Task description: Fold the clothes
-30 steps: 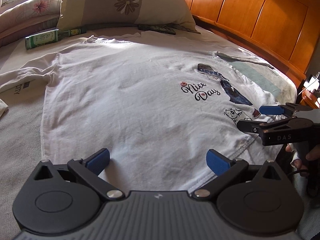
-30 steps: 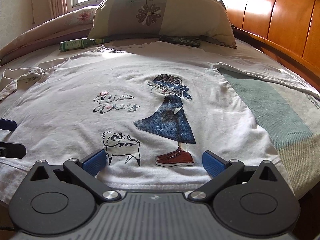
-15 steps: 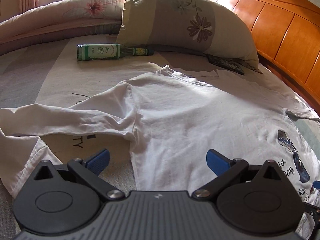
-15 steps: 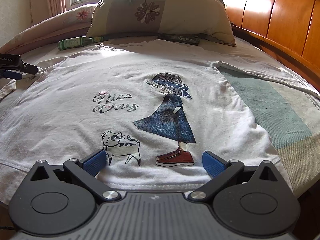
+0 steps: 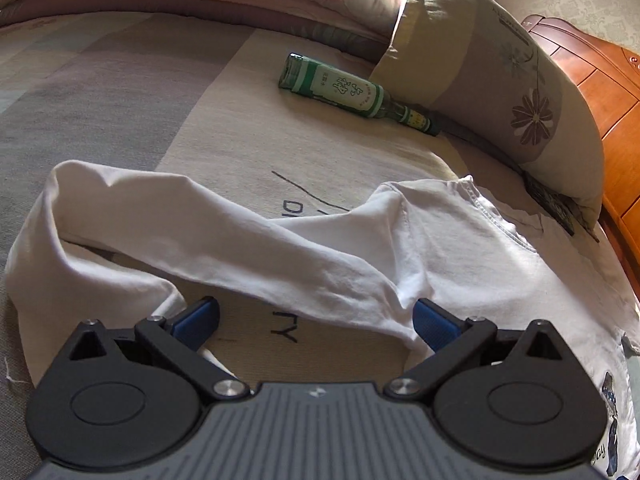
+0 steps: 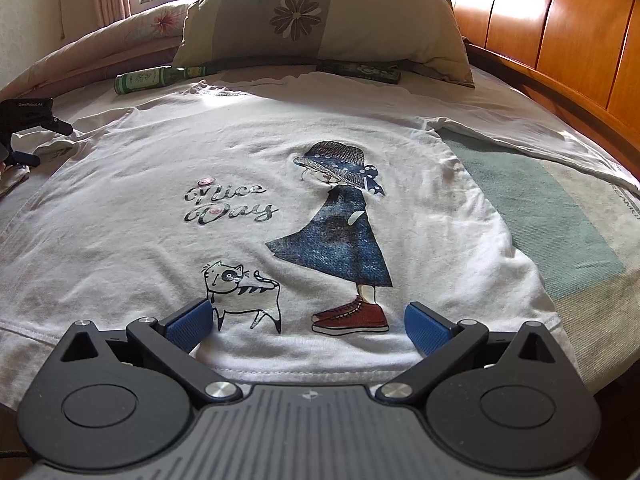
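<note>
T-shirt (image 6: 280, 168) of creased white cotton lies flat; left gripper (image 5: 316, 318) and right gripper (image 6: 306, 322) fingers spread apart.

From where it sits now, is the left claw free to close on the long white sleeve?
Probably yes. The left claw is open and low over the bedsheet, with the long white sleeve of the shirt lying just ahead of its blue pads; nothing lies between.

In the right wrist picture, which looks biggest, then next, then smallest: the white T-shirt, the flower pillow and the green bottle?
1. white T-shirt, fills most of the view, though it is nearest
2. flower pillow
3. green bottle, smallest
</note>
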`<state>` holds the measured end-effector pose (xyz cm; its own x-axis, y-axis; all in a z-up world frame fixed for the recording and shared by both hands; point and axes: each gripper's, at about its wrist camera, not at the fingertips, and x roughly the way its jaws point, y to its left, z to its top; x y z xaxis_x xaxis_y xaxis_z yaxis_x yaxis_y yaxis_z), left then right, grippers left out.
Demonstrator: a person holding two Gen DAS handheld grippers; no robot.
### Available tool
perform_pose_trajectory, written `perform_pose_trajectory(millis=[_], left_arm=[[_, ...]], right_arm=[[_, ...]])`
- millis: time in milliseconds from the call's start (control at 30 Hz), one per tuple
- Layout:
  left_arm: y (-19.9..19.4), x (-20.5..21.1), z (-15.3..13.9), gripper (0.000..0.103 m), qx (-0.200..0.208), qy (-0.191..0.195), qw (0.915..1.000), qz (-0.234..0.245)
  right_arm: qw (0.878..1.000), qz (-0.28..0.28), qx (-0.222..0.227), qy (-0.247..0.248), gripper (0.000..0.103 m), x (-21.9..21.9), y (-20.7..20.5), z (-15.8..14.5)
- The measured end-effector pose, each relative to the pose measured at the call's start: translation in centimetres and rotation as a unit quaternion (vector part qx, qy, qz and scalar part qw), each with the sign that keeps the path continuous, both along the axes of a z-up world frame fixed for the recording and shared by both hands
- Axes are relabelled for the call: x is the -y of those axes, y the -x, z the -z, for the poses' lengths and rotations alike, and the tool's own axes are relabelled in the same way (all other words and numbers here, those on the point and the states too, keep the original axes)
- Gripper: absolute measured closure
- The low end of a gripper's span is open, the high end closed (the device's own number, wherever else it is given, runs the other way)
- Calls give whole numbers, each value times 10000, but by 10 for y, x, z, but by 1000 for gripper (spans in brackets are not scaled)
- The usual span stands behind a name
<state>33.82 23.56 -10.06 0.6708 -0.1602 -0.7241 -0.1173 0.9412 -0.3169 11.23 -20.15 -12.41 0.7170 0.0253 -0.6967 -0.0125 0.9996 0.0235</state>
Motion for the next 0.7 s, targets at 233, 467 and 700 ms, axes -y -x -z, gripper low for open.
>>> perform_pose_trajectory(millis=[233, 467, 700], left_arm=[[25, -43, -6, 1, -149, -626, 9970, -421], [45, -101, -3, 1, -367, -910, 9906, -955], [60, -130, -8, 1, -419, -1146, 9841, -1293]], right_arm=[[10000, 0, 20, 0, 0, -1, 0, 0], [10000, -7, 35, -6, 0, 0, 1, 1], [10000, -8, 41, -8, 0, 0, 1, 1]])
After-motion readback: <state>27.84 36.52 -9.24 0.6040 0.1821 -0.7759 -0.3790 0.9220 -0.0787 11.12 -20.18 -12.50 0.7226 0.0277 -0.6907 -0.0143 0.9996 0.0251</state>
